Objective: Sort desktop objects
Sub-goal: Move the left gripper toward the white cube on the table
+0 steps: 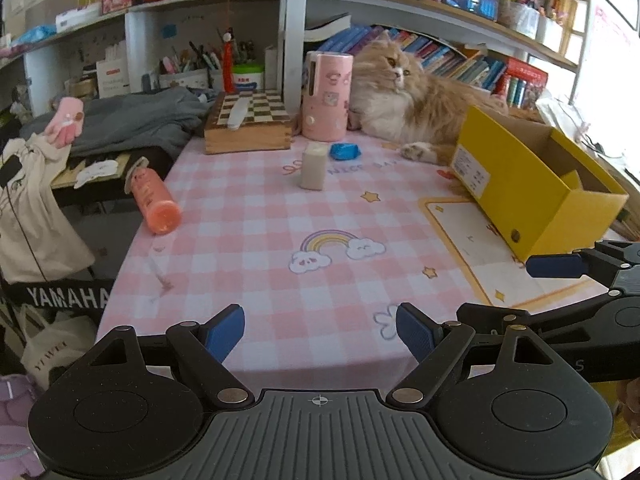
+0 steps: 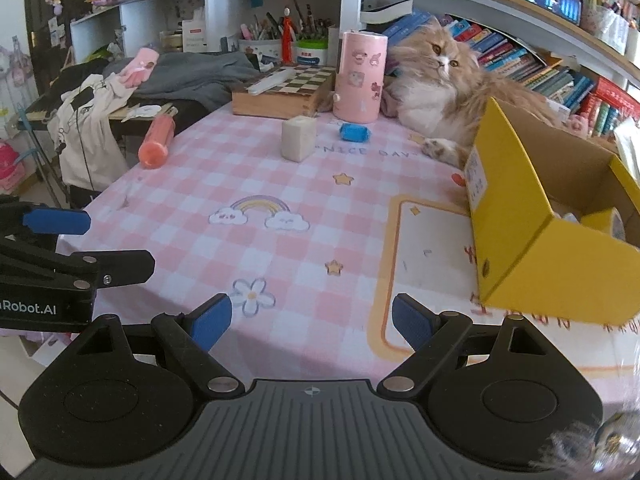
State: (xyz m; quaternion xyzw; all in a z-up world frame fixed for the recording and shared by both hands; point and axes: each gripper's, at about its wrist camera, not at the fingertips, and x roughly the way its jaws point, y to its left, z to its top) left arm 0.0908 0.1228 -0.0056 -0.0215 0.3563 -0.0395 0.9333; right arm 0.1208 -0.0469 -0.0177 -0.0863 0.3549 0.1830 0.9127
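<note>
On the pink checked tablecloth (image 1: 248, 248) (image 2: 304, 168) an orange bottle (image 1: 154, 200) (image 2: 157, 142) lies on its side at the left edge. A whitish block (image 1: 313, 171) (image 2: 297, 138) stands mid-table, and a small blue packet (image 1: 344, 151) (image 2: 354, 133) lies just behind it. A tall pink canister (image 1: 327, 96) (image 2: 361, 77) stands at the back. A yellow cardboard box (image 1: 532, 184) (image 2: 532, 216) sits open at the right, with a roll of tape (image 2: 608, 222) inside. My left gripper (image 1: 320, 334) and right gripper (image 2: 311, 324) hover open over the near edge, both with nothing between the fingers.
A long-haired ginger cat (image 1: 404, 92) (image 2: 452, 76) lies at the back beside the box. A wooden chessboard box (image 1: 248, 122) (image 2: 284, 90) sits back left next to grey clothing (image 1: 140, 118). Crowded shelves of books rise behind. A Yamaha keyboard (image 1: 68, 296) stands left of the table.
</note>
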